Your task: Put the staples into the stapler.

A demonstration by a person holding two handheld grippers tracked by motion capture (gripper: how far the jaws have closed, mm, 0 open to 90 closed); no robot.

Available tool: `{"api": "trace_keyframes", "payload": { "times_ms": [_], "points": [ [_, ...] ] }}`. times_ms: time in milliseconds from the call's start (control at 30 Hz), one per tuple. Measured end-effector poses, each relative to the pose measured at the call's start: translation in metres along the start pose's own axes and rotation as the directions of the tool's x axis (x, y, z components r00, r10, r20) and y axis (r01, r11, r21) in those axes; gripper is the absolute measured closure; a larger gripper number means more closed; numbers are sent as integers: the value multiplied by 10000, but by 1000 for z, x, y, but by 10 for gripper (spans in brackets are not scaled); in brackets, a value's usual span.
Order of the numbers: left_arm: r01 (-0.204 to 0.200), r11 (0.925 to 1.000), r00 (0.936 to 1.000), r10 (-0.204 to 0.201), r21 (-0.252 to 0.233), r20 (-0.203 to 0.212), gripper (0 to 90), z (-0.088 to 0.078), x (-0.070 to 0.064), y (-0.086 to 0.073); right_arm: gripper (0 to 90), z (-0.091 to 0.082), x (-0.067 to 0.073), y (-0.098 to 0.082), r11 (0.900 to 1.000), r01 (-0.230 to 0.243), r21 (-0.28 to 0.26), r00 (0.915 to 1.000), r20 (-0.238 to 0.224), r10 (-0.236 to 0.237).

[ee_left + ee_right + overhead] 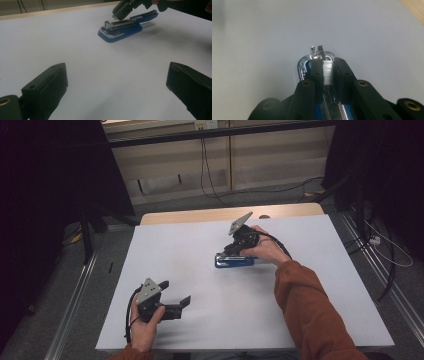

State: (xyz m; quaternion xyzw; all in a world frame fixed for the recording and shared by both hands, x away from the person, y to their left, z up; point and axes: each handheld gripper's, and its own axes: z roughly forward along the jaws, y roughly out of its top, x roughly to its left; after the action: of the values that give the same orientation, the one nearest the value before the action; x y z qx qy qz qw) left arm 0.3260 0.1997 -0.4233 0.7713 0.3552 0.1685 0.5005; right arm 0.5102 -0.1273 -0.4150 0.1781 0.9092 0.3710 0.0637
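The blue stapler (234,261) is lying on the white table (190,250), right of centre and toward the far side, with its base flat on the surface. In the left gripper view the stapler (125,27) is resting with its magazine channel exposed and its metal front end pointing toward the camera, so the top appears to be open. The right gripper (236,249) is coming down onto it from above, held by the person's right hand (267,249), and in the right gripper view its jaws are standing narrow on either side of a strip of staples (327,72) that is sitting over the channel of the stapler (303,66). The jaws appear to be gripping that strip, though whether the pads are actually pressing on it cannot be confirmed. The left gripper (175,296) is idling near the person's edge of the table, well apart from the stapler, with its jaws spread wide and nothing between them. Judgement: the loading of the staples is in progress; the strip is being lined up with or set into the channel. Remaining, as far as can be judged: seating the strip fully, releasing it, and closing the stapler.
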Motion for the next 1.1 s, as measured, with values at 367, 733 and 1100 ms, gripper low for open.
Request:
{"api": "trace_keyframes", "payload": {
  "times_ms": [367, 733, 1100],
  "points": [
    [-62, 10000, 10000, 62, 4, 41, 38, 0, 0, 0, 788, 4, 2, 3, 9980, 601, 204, 9982, 38, -602],
    [-76, 10000, 9999, 75, 39, 69, 38, 0, 0, 0, 788, 4, 0, 1, 9954, 913, 300, 9958, -11, -913],
    [-56, 10000, 9999, 56, 59, 88, 38, 1, 0, 0, 788, 9, 0, 3, 9952, 975, 46, 9951, -188, -974]
  ]
}}
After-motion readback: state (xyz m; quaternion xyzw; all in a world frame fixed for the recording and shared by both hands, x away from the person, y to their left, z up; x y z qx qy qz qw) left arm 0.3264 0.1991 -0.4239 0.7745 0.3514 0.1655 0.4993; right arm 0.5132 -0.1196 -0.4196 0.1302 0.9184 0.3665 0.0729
